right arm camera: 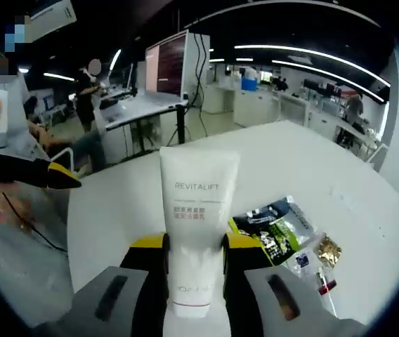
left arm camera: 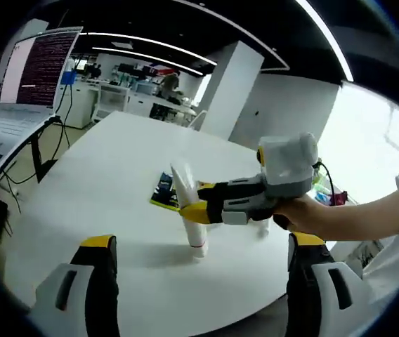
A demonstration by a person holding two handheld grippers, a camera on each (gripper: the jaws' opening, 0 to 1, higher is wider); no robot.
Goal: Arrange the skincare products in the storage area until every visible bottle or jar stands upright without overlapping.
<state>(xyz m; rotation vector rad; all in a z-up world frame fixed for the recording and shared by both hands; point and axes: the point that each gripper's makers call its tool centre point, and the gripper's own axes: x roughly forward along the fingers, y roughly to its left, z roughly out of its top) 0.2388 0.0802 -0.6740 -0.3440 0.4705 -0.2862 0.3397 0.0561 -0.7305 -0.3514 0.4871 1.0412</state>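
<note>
R gripper (right arm camera: 194, 263) jaws clamped the tube (right arm camera: 197, 210), upright, cap on bench (left arm camera: 101, 182). L gripper (left arm camera: 199, 281) jaws apart, empty. Packet (right arm camera: 277, 228) past the jaws lay flat; task looked partway.

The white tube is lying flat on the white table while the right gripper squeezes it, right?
Not quite. The white tube stands upright on its cap on the white table, not flat. The right gripper does squeeze it between its jaws. The left gripper view shows it standing too.
</note>
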